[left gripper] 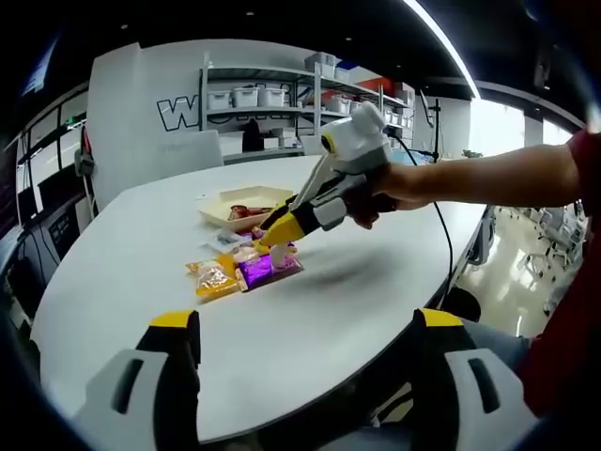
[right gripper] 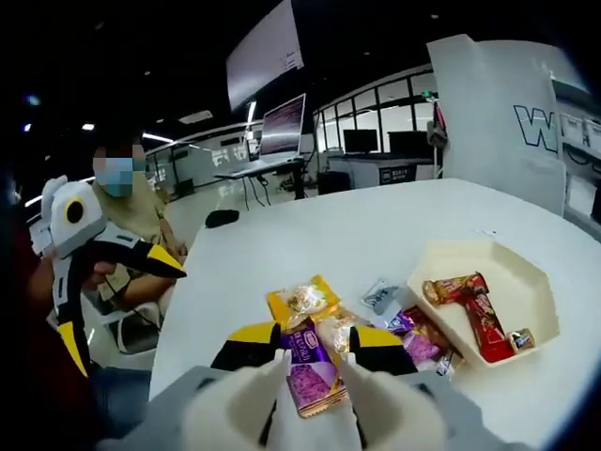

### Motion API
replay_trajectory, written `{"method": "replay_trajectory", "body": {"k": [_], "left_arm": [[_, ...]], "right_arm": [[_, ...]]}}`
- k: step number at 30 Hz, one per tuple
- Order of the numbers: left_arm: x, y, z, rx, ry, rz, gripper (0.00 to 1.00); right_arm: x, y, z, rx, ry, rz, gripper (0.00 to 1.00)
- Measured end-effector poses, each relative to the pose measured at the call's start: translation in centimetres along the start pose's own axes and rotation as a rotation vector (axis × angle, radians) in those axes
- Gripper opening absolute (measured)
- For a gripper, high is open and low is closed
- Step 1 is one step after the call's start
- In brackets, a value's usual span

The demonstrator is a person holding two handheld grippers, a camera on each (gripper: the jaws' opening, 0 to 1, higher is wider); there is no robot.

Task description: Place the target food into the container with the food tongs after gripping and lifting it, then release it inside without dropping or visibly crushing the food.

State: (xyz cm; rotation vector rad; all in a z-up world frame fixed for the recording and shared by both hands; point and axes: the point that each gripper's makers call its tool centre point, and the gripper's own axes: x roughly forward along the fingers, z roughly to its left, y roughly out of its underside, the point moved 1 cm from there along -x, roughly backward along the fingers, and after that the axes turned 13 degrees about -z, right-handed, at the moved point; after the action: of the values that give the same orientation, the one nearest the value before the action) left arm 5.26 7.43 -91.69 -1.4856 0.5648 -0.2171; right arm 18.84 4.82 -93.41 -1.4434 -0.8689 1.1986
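Right then, the right gripper [right gripper: 315,352] held white plastic food tongs [right gripper: 310,395], and the tong tips sat spread apart on either side of a shiny purple snack packet [right gripper: 312,374] without squeezing it yet. That packet lay flat on the round white tabletop [right gripper: 310,235], in a small pile with a yellow snack packet [right gripper: 302,301], and its long side ran straight away from the tongs. Past the pile, nearer the far edge, waited the cream six-sided tray [left gripper: 218,211]. The left gripper [left gripper: 300,352] hung back by the near edge, jaws apart, so the right one was nearer.
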Motion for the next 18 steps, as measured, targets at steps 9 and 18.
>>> {"method": "replay_trajectory", "body": {"k": [9, 18], "left_arm": [[0.2, 0.2, -0.1, -0.013, 0.006, -0.001, 0.91], [0.3, -0.1, -0.1, -0.001, 0.008, -0.007, 0.90]], "right_arm": [[0.6, 0.4, 0.8, -0.012, -0.025, -0.004, 0.25], [0.7, 1.2, 1.5, -0.112, -0.042, 0.041, 0.20]]}}
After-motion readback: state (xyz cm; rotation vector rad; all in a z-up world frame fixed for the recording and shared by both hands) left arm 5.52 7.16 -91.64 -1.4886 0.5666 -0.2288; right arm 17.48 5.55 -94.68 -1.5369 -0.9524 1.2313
